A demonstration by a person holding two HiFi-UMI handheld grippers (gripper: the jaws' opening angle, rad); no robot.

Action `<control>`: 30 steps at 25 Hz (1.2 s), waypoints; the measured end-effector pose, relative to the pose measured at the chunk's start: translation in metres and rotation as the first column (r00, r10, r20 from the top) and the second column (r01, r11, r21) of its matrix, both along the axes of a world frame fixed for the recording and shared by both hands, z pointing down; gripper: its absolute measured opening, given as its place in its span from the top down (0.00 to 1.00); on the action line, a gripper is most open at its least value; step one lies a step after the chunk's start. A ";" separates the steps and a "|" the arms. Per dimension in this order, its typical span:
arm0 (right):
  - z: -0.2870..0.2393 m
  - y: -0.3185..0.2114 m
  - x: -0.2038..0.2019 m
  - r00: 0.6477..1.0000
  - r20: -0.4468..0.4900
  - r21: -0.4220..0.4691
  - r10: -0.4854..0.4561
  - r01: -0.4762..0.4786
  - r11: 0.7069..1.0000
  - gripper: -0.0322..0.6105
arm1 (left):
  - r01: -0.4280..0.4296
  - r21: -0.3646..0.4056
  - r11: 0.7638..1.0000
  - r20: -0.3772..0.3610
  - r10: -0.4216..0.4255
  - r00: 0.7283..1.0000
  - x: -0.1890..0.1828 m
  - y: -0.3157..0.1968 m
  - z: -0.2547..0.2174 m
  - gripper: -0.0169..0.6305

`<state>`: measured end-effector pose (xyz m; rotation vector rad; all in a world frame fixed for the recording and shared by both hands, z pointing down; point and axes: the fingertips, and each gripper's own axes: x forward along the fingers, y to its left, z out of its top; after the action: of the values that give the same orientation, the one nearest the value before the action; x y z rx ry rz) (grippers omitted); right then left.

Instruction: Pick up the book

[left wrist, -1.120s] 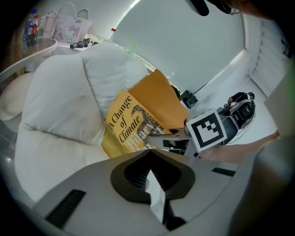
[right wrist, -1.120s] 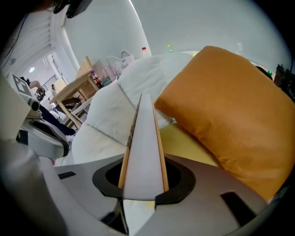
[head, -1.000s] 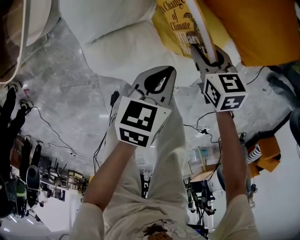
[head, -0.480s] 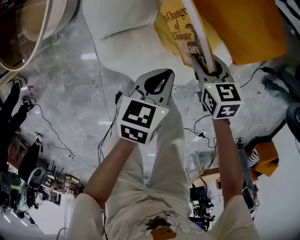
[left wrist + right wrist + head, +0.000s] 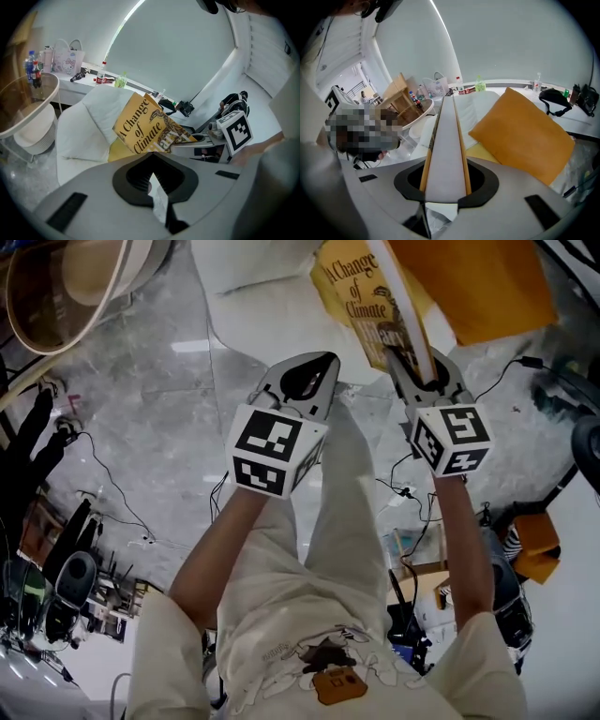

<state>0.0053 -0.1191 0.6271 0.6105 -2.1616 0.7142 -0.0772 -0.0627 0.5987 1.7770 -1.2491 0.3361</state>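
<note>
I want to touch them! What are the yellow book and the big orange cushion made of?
Yellow rectangular book: paper, it seems; a smooth printed cover with dark lettering, and a pale block of page edges between the covers. Big orange cushion: probably cloth over soft filling; it looks matte, without shine, and softly rounded at its corners.

A white sofa is seen, with a white cushion propped on it and an orange pillow laid over a yellow pad. Beside the sofa a round glass table is set, with bottles stood near its far edge. Black cables are strewn over the grey floor.
</note>
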 end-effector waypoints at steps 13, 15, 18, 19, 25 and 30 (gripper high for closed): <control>-0.108 0.004 0.042 0.990 0.080 0.028 0.114 -0.116 0.993 0.71 | 0.007 0.054 0.999 0.038 -0.009 0.999 0.023 0.003 -0.099 0.96; -0.122 0.005 0.038 0.988 0.090 0.033 0.127 -0.130 0.991 0.71 | -0.003 0.065 0.998 0.044 0.000 0.999 0.017 0.003 -0.111 0.96; -0.141 0.010 0.043 0.984 0.107 0.040 0.142 -0.147 0.988 0.71 | -0.008 0.084 0.996 0.053 0.003 0.999 0.015 0.004 -0.130 0.96; -0.146 0.013 0.048 0.982 0.114 0.042 0.148 -0.153 0.987 0.71 | -0.009 0.090 0.996 0.057 0.004 0.998 0.019 0.006 -0.137 0.96; -0.184 0.032 0.059 0.973 0.144 0.036 0.179 -0.186 0.982 0.71 | -0.020 0.108 0.994 0.057 0.014 0.998 0.025 0.021 -0.172 0.96; -0.220 0.043 0.057 0.971 0.163 0.036 0.173 -0.181 0.983 0.71 | -0.017 0.138 0.990 0.043 0.011 0.999 0.018 0.023 -0.215 0.96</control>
<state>0.0620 -0.0758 0.4073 0.8055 -2.2977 0.8303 -0.0592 -0.0399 0.3834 1.9059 -1.3182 0.3024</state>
